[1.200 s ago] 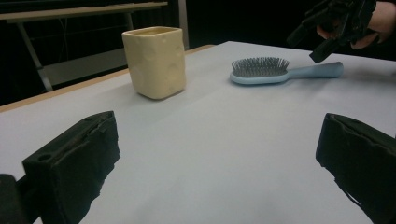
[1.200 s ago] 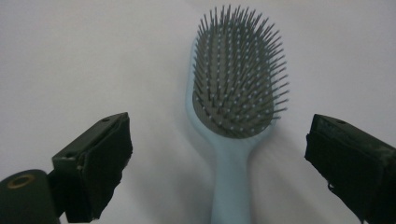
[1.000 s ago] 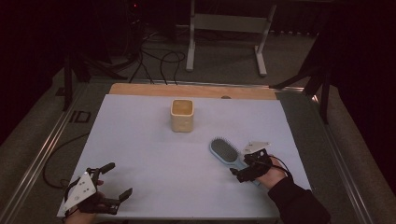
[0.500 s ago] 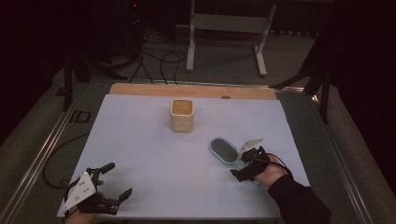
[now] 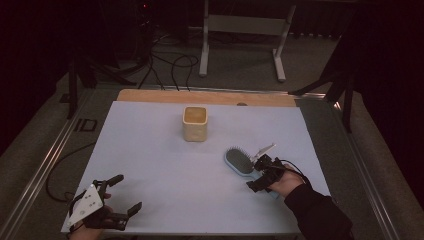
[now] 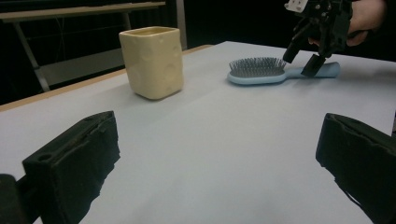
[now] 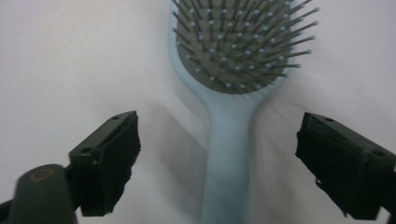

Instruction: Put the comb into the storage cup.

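Pale blue hairbrush (image 5: 239, 162) with grey pad and dark, pale-tipped bristles, at 4 o'clock of a cream-yellow, dimple-textured cup (image 5: 195, 123). White table sheet (image 5: 150, 150); tan wooden edge (image 5: 150, 95) at 12 o'clock. Black gripper jaws throughout.

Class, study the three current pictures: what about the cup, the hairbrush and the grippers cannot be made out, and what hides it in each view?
1. Inside of the cup: high view too dim and small; left gripper view sees below its rim.
2. End of the hairbrush handle: cut off by the bottom edge in the right gripper view; covered by the right gripper and hand in the high view.
3. Left gripper: its hand is cut by the high view's bottom edge.
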Demonstrator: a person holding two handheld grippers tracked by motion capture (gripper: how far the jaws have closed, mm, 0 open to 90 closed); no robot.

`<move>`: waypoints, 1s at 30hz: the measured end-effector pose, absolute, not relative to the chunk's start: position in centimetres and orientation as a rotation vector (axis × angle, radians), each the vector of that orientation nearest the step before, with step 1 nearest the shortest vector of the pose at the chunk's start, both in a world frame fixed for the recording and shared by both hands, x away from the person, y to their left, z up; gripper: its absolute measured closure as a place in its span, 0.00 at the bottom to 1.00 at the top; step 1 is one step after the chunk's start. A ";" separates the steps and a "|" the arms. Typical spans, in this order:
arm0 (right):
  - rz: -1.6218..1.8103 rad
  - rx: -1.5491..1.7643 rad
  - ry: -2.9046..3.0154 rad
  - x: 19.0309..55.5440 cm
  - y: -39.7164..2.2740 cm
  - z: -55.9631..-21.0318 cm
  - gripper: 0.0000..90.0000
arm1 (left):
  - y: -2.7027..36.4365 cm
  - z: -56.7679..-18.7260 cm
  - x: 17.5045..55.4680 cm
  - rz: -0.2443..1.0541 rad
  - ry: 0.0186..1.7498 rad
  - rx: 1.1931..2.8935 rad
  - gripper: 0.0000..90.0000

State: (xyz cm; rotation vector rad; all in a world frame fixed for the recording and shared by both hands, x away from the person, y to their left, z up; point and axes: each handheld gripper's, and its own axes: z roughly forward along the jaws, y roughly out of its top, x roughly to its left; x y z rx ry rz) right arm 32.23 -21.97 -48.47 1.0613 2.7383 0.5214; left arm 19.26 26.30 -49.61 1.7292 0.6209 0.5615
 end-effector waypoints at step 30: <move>0.234 1.087 2.808 33.9 -19.9 -49.0 0.57 | 26.4 -49.6 19.2 0.559 0.619 1.727 0.00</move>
